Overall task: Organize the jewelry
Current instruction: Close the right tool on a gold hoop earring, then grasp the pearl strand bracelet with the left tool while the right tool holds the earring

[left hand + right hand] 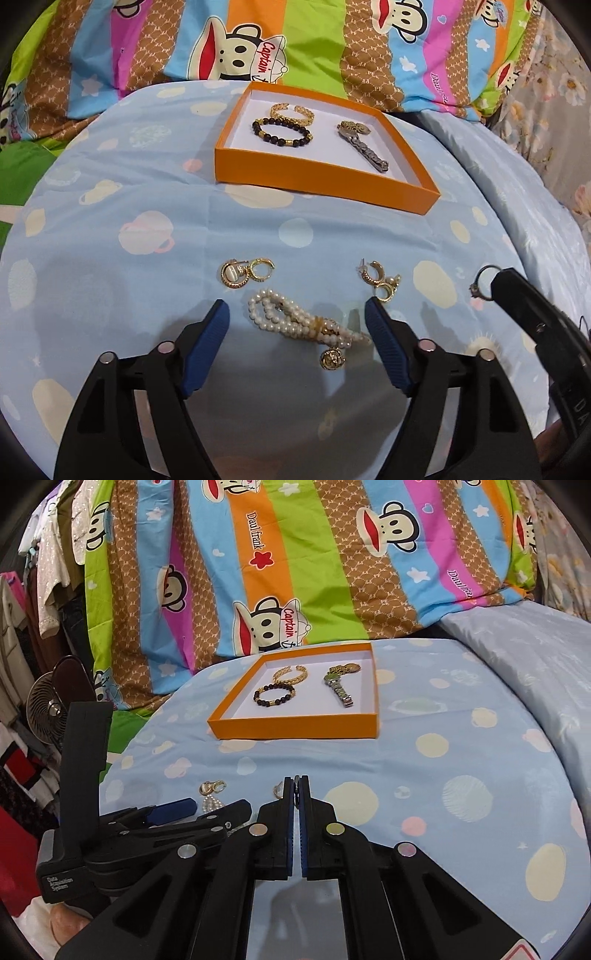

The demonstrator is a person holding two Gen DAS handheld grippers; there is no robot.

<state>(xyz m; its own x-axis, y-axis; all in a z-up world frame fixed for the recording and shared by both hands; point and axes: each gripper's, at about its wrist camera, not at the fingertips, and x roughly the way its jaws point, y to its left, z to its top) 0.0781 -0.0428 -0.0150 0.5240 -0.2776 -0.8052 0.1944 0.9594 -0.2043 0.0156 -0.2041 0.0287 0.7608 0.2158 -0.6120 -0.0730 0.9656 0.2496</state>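
Observation:
An orange box [317,176] [295,728] on the blue sheet holds a gold cuff [291,110], a black bead bracelet [282,132] and a silver watch [364,149]. My left gripper [297,314] is open, its fingers on either side of a pearl bracelet [295,321] with a gold charm. Gold earrings lie at left [245,273] and right [380,282] of it. My right gripper [296,786] is shut on a dark ring [482,282], held above the sheet; the ring barely shows between the pads in the right wrist view.
A striped monkey-print quilt [295,554] rises behind the box. A pale pillow [535,657] lies at right. Clothes and a small fan [44,705] stand at far left, past the bed edge.

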